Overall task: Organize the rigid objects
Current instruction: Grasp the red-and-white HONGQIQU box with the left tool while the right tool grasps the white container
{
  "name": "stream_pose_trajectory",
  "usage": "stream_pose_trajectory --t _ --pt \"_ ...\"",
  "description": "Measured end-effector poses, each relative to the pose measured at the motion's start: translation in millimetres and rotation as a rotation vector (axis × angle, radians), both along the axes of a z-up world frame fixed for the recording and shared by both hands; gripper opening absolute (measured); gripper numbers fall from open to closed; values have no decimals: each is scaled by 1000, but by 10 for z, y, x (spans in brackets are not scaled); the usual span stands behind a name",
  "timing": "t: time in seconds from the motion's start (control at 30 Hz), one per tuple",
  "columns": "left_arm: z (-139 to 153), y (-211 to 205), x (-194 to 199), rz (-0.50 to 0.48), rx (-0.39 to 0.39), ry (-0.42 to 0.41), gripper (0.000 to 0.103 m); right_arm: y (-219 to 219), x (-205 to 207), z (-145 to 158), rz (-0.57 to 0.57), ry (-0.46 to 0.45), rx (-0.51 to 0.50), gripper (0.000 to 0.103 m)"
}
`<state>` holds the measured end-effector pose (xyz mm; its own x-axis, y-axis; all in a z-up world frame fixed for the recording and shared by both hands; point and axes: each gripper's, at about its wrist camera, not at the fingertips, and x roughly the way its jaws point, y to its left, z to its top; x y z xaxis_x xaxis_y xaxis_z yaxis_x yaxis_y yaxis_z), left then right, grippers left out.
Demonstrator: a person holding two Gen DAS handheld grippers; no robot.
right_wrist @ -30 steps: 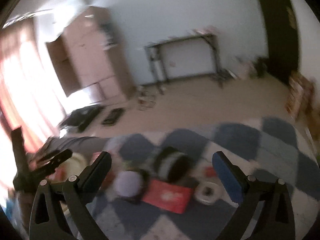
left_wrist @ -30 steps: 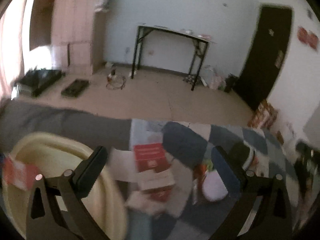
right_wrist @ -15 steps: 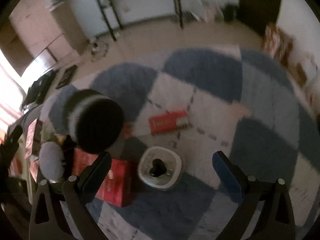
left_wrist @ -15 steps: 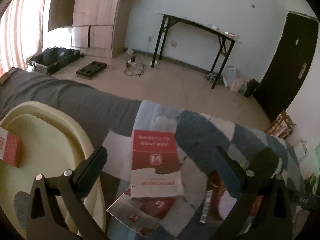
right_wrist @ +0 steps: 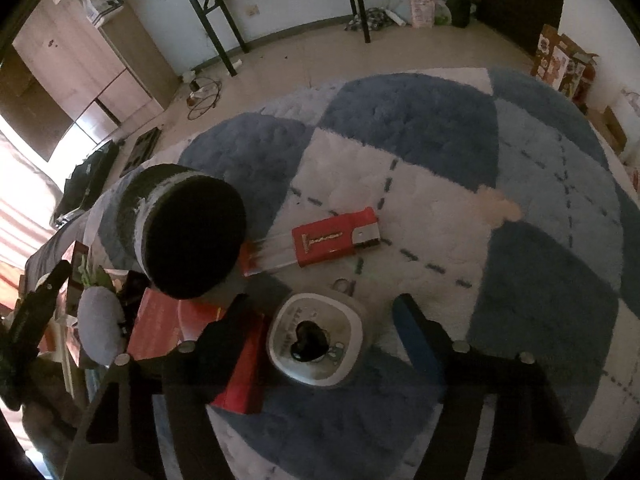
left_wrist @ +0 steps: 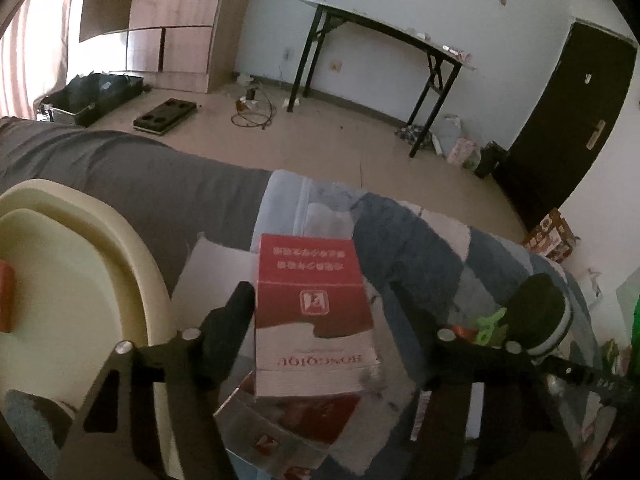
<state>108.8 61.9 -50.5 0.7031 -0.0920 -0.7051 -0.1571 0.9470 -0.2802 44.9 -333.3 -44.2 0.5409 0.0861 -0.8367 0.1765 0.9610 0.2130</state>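
Note:
A red and white box (left_wrist: 316, 320) lies on other red packs on the blue-and-white chequered blanket (right_wrist: 440, 140). My left gripper (left_wrist: 320, 296) straddles this box and its jaws are closing; the left finger (left_wrist: 232, 332) is nearly at the box's side, and a gap shows on the right. A white rounded dish with a black heart-shaped piece (right_wrist: 316, 340) lies between the fingers of my right gripper (right_wrist: 320, 304). Those jaws are closing too, with small gaps on both sides.
A cream tray (left_wrist: 132, 264) holding a small red box (left_wrist: 6, 296) sits at the left. A black fuzzy cylinder with a white band (right_wrist: 188, 232), a flat red pack (right_wrist: 336, 236), a larger red box (right_wrist: 160, 320) and a lilac rounded object (right_wrist: 100, 328) crowd the blanket.
Both grippers came down toward the blanket and their jaws narrowed, the left around the red and white box, the right around the white dish after swinging down over it.

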Motion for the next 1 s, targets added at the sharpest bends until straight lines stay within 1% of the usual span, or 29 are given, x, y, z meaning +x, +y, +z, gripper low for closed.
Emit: stream_pose_trajectory --t 0.1,0.17,0.2,0.27,0.43,0.53,0.6,0.67,0.83,0.93,1.0 --pt "-9 18 7 8 7 5 64 -27 -43 -46 -7 -2 11 69" --pt "-2 15 -4 6 10 -2 64 -36 -79 -47 -13 -5 8 67" --pt "2 13 -6 5 10 -11 63 -42 -73 -55 -14 -6 1 64" --pt "-14 8 2 -1 10 -8 60 -33 -84 -63 -14 -10 -5 63" --pt "-29 28 7 -11 11 -7 60 11 -57 -92 7 -24 -15 57" --pt "-70 53 7 3 10 9 60 29 -41 -105 16 -27 -25 57" --pt "-102 59 9 -7 10 22 60 30 -40 -103 14 -29 -25 57" --pt "-109 39 11 -24 20 32 60 34 -42 -89 22 -46 -18 49" --pt "-45 -14 -16 -57 34 13 59 42 -57 -79 37 -52 -21 47" --pt "45 -12 -51 -66 42 -14 59 18 -109 -11 22 -66 -50 47" --pt "105 22 -74 -63 41 -31 59 -13 -127 6 20 -75 -39 46"
